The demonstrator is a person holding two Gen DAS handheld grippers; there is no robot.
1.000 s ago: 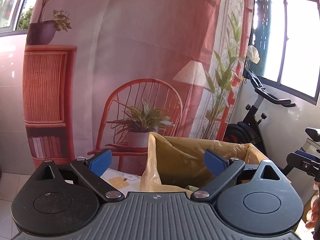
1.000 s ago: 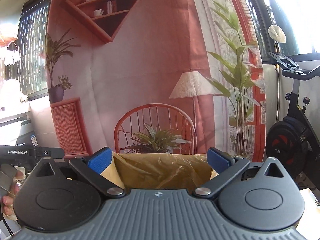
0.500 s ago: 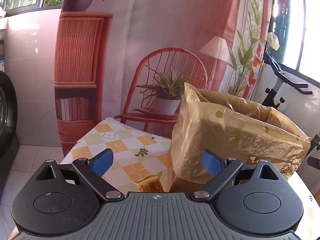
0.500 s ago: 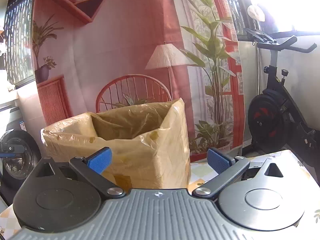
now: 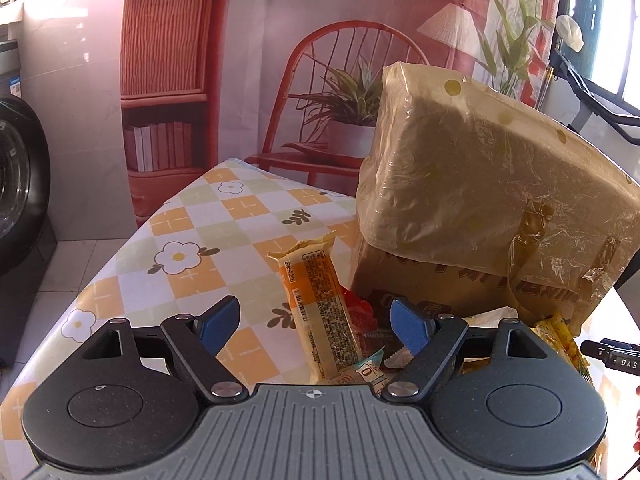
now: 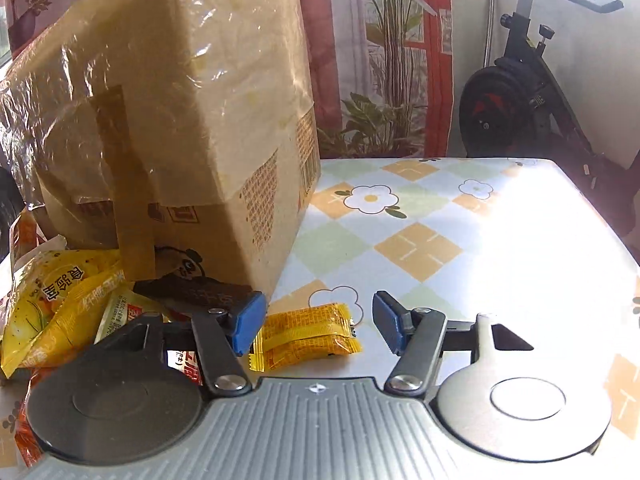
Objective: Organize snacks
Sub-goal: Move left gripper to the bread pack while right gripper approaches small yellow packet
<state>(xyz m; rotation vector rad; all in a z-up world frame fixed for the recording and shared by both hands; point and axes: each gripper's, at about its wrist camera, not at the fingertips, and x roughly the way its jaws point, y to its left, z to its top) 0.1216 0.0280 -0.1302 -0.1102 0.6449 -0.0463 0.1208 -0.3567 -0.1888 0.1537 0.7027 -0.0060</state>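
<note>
A cardboard box (image 5: 480, 200) lined with a yellowish plastic bag stands on the checked tablecloth (image 5: 192, 248). In the left wrist view a long pale orange snack bar (image 5: 320, 304) lies between the blue fingers of my left gripper (image 5: 316, 326), whose jaws are closing without touching it. A red wrapper (image 5: 358, 314) lies beside the bar. In the right wrist view a small orange packet (image 6: 306, 336) lies between the fingers of my right gripper (image 6: 318, 326); its jaws are closing, pads apart from the packet. Yellow snack bags (image 6: 60, 292) are piled at the left of the box (image 6: 168, 120).
The tablecloth (image 6: 460, 240) runs bare and sunlit to the table's right edge in the right wrist view. An exercise bike (image 6: 528, 92) stands beyond the table. A printed backdrop with a chair (image 5: 352, 92) hangs behind, and a washing machine (image 5: 16, 184) stands at the far left.
Both grippers have dropped from above the box's open top to the tabletop and tilted down. The snack bar and the orange packet have come between their fingers, and the right jaws have narrowed.
</note>
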